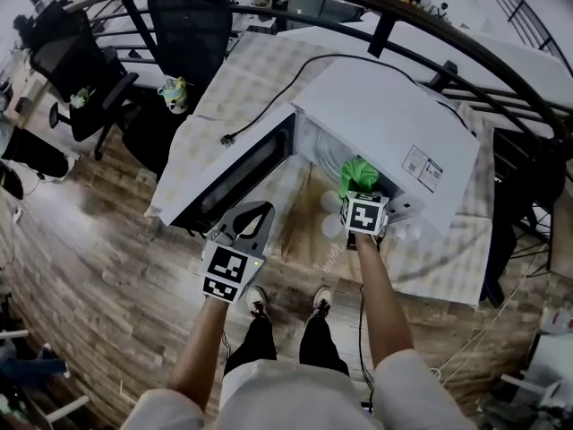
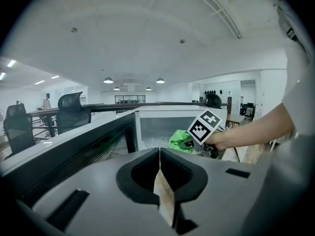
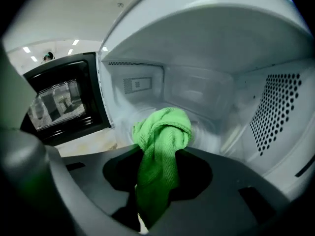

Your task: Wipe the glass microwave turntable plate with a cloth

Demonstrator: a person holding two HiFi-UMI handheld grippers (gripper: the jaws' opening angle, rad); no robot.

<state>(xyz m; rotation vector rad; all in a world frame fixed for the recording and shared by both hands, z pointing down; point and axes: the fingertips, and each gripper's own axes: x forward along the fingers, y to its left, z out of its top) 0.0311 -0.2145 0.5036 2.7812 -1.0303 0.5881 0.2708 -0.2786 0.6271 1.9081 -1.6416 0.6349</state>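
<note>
Glass turntable plate (image 3: 214,132) is lying on the floor of the oven cavity, just beyond our cloth and blurred. Our right gripper (image 3: 142,215) is pinching a bunched bright green microfibre cloth (image 3: 161,136) between its jaws and reaching into the open white microwave oven (image 1: 385,124), so the wad is leading toward the glass. Our left gripper (image 2: 160,156) is hovering outside the black-framed door (image 1: 242,173), jaws pressed together on nothing, which we judge is leaving the opening free.

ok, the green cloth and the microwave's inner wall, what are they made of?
Green cloth: likely microfibre, matte, with a fine ribbed weave showing. Inner wall: probably painted sheet metal, smooth, pale and semi-gloss, with punched round holes.
</note>
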